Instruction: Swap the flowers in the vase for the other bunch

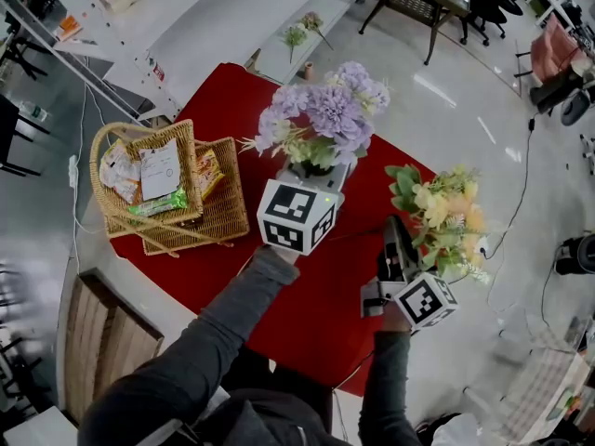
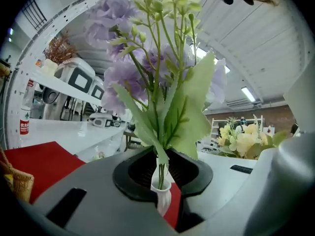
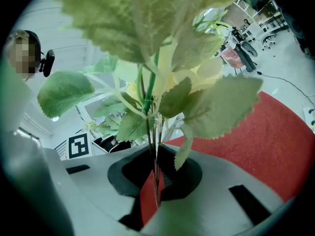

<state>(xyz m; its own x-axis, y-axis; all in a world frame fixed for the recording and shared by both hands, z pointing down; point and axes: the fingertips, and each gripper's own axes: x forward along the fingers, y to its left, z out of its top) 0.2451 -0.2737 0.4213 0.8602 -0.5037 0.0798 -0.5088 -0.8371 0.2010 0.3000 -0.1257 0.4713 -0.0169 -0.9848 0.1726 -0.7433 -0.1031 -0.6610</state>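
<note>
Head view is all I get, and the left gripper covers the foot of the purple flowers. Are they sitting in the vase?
Observer: Yes. The left gripper view shows the purple flowers with their stems running down into a white vase.
Operator: Gripped yet?
Observer: Apparently not. The stems stand between the left gripper jaws, but red cloth shows beside the vase, so a gap is left.
Operator: And my other side?
Observer: The right gripper is shut on the thin stems of the yellow bunch.
</note>
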